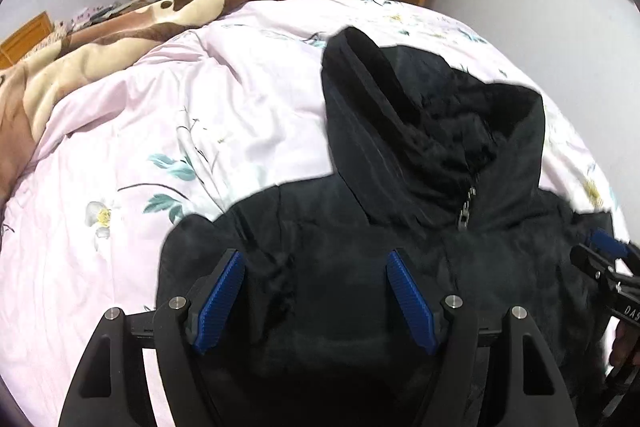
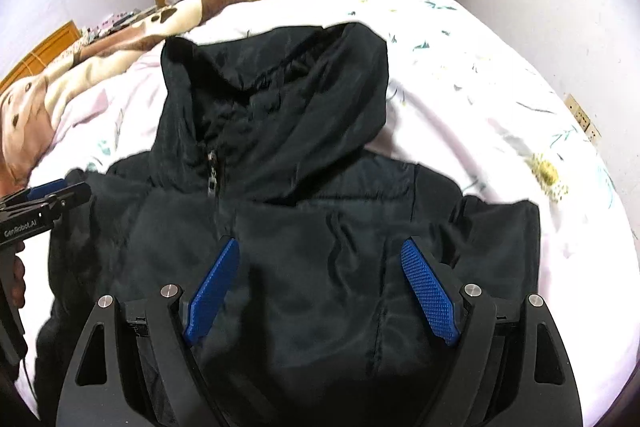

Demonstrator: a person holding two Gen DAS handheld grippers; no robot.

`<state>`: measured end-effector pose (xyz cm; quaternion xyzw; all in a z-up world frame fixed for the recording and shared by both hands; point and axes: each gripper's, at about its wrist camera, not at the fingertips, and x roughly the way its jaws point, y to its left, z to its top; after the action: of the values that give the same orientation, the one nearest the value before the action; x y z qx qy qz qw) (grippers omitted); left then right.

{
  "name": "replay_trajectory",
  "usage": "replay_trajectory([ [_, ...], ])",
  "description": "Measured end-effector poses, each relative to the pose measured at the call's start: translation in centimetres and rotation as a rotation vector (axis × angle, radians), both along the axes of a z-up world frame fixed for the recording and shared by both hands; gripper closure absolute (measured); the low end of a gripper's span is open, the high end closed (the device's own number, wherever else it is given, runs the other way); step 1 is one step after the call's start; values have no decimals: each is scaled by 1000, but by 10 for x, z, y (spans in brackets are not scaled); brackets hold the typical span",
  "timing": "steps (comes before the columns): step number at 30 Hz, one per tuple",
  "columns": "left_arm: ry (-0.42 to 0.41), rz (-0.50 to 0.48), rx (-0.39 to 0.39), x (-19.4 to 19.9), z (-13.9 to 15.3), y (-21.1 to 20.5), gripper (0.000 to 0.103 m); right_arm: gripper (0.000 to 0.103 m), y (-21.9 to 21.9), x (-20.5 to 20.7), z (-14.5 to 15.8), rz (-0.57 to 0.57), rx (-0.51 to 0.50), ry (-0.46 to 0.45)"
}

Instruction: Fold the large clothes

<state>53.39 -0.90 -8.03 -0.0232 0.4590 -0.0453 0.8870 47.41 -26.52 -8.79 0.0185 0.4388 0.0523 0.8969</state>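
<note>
Both claws stand open, nothing pinched. Left claw (image 1: 314, 301) hovers over the jacket's left shoulder, right claw (image 2: 320, 301) over the chest on the other side; blue pads show clear gaps to the cloth in both wrist views, though whether the lower tips brush the fabric I can't tell.

Jacket (image 2: 304, 227): black, padded, hooded, lying front-up on the bed, hood (image 2: 280, 95) pointing away toward the far edge, zip pull (image 2: 212, 179) up near the collar. Body looks narrowed already, sides seem tucked in, so my guess is the next step is a cross fold or dealing with the hood.

Risks from here:
- Shell looks slick and puffy. A shallow pinch likely grabs only the top layer, so the layers underneath slide and the fold opens.
- Hood is bulky and standing up. Fold over it untucked and the bundle will probably spring back.
- Zip pull could catch a pad if a claw closes near the collar.
- Claws are near each other; uneven lift would skew the fold line.
- Pink flowered sheet (image 1: 132, 131) is soft and wrinkled. Pinching too deep may grab the sheet too and drag it.
- Brown blanket (image 1: 80, 51) sits well apart, no issue.
</note>
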Motion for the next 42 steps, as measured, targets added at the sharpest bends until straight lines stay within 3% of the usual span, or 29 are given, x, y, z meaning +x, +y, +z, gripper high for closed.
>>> replay_trajectory([
  [8, -39, 13, -25, 38, 40, 16, 26, 19, -6, 25, 32, -19, -16, -52],
  [11, -71, -13, 14, 52, 54, 9, 25, 19, -12, 40, 46, -42, -12, -75],
  [14, -58, -44, -18, 73, 62, 4, 25, 19, -15, 59, 61, -59, -36, -89],
  [20, -55, -11, -83, 117, 68, 3, 25, 19, -35, 104, 81, -147, -52, -113],
  [26, -16, 1, -96, 159, 53, -5, 25, 19, -44, 145, 65, -189, -47, -47],
  [29, 1, -4, -152, 173, 46, -6, 25, 19, -46, 159, 56, -195, -37, -34],
  [32, 11, 23, -192, 189, 39, -7, 25, 19, -50, 175, 46, -189, 24, -7],
  [38, 67, 65, -150, 215, 18, -16, 25, 21, -61, 199, 23, -244, 155, 75],
  [39, 72, 67, -148, 216, 15, -17, 25, 24, -60, 200, 20, -234, 180, 91],
  [40, 76, 74, -134, 217, 11, -18, 32, 34, -59, 201, 15, -221, 210, 115],
  [41, 80, 75, -124, 217, 9, -19, 45, 40, -57, 200, 13, -214, 220, 127],
  [42, 79, 71, -119, 217, 7, -21, 51, 54, -56, 200, 10, -208, 224, 137],
])
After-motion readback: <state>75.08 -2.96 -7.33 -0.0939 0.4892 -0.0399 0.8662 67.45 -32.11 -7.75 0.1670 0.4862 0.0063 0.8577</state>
